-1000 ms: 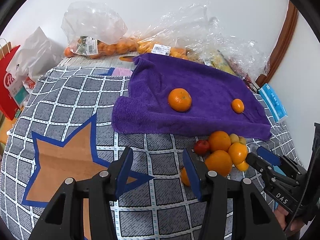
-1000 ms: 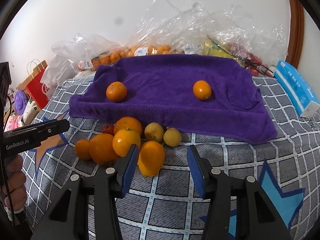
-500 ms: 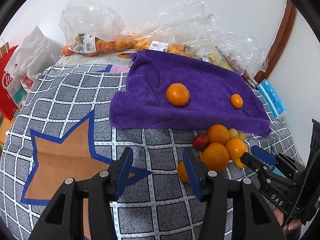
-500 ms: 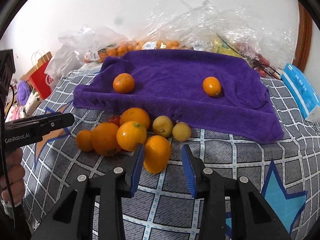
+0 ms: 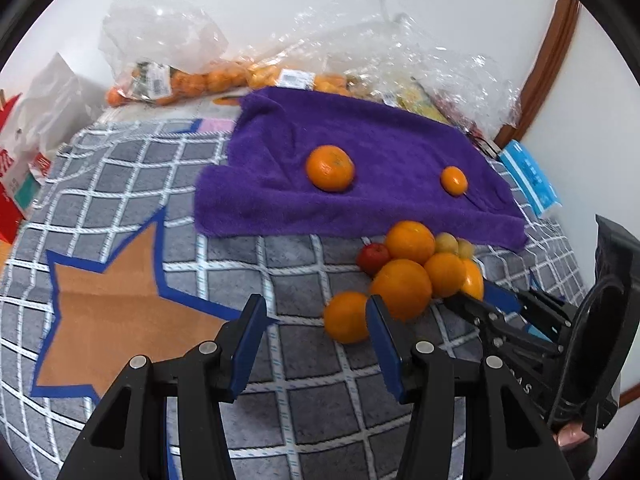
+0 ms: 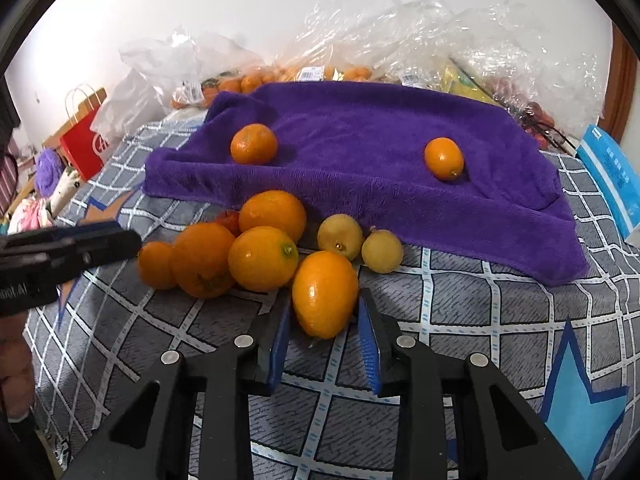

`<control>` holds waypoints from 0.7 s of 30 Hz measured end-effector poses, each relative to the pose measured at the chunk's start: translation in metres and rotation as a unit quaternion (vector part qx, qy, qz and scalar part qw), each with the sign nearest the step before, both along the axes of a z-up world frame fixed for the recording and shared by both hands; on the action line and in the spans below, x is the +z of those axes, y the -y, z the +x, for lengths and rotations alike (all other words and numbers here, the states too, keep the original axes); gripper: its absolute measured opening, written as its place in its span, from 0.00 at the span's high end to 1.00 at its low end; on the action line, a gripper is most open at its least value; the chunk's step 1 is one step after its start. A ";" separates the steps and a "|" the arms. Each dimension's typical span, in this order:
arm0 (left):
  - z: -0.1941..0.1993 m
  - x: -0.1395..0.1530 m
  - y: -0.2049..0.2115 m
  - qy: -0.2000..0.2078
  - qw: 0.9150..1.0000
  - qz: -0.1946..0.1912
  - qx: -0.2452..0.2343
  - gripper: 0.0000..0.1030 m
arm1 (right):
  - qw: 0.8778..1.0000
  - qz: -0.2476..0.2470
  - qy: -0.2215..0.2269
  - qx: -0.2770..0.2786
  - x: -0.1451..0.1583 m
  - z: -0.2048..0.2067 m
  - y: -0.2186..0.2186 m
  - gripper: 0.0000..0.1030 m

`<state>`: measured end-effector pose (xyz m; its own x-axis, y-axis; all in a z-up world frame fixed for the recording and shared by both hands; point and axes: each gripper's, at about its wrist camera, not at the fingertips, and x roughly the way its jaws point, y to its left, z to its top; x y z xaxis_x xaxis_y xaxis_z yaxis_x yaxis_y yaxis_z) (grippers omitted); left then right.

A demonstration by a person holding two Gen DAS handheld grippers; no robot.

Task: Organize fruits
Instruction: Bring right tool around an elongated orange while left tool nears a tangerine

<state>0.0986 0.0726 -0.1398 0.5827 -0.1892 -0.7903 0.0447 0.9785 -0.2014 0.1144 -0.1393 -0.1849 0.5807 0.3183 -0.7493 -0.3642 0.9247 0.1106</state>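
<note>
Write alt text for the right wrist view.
The right gripper, whose jaws have just been closing, brackets an oval orange fruit at the near edge of a pile of oranges and two yellow fruits on a checked cloth. Behind lies a purple towel bearing two oranges.

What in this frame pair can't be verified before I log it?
- Right hand-held gripper: its jaws have just been closing around the oval orange fruit; whether the pads press it is unclear, as the fruit covers the contact.
- Red fruit: mostly hidden behind the oranges in the right wrist view, so its kind is unclear.
- Bagged fruit: crinkled clear plastic and glare prevent counting in both views.
- Left wrist view: the pile's far side is blurred.
</note>
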 end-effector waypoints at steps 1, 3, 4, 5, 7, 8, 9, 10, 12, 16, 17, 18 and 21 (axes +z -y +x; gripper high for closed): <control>0.000 -0.001 0.002 -0.002 1.000 -0.001 -0.004 0.52 | 1.000 -0.002 0.003 -0.003 0.001 -0.001 0.003 0.69; -0.001 -0.003 0.006 -0.004 1.000 0.000 -0.012 0.52 | 1.000 -0.004 0.008 -0.009 0.003 -0.003 0.008 0.69; -0.001 -0.004 0.007 -0.006 1.000 0.001 -0.014 0.52 | 1.000 -0.005 0.010 -0.014 0.003 -0.004 0.013 0.69; -0.001 -0.006 0.009 -0.007 1.000 0.002 -0.016 0.52 | 1.000 -0.004 0.010 -0.018 0.004 -0.004 0.017 0.69; 0.000 -0.009 0.011 -0.011 1.000 0.001 -0.017 0.52 | 1.000 -0.005 0.011 -0.026 0.005 -0.005 0.026 0.69; 0.002 -0.012 0.012 -0.015 1.000 0.000 -0.019 0.52 | 0.999 -0.008 0.012 -0.032 0.005 -0.005 0.031 0.69; 0.003 -0.014 0.013 -0.017 1.000 0.000 -0.021 0.52 | 0.999 -0.010 0.013 -0.036 0.005 -0.006 0.035 0.69; 0.004 -0.015 0.015 -0.018 1.000 0.000 -0.021 0.52 | 0.999 -0.011 0.014 -0.039 0.005 -0.007 0.038 0.69; 0.005 -0.017 0.018 -0.018 1.000 0.000 -0.023 0.53 | 0.999 -0.014 0.014 -0.044 0.004 -0.007 0.043 0.69; 0.005 -0.017 0.023 -0.008 1.000 0.007 -0.025 0.62 | 0.999 -0.011 0.005 -0.052 -0.003 -0.006 0.051 0.69; 0.005 -0.017 0.024 -0.005 1.000 0.008 -0.024 0.66 | 0.999 -0.009 0.002 -0.053 -0.004 -0.005 0.052 0.69; 0.005 -0.017 0.024 -0.003 1.000 0.006 -0.026 0.69 | 0.999 -0.007 0.002 -0.053 -0.004 -0.004 0.052 0.69; 0.005 -0.017 0.026 0.004 1.000 0.011 -0.028 0.69 | 0.999 -0.006 0.005 -0.052 -0.004 -0.003 0.052 0.69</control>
<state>0.1032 0.0463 -0.1569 0.5782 -0.2040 -0.7900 0.1005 0.9787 -0.1792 0.1110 -0.1909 -0.1887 0.6174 0.2463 -0.7471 -0.2669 0.9590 0.0956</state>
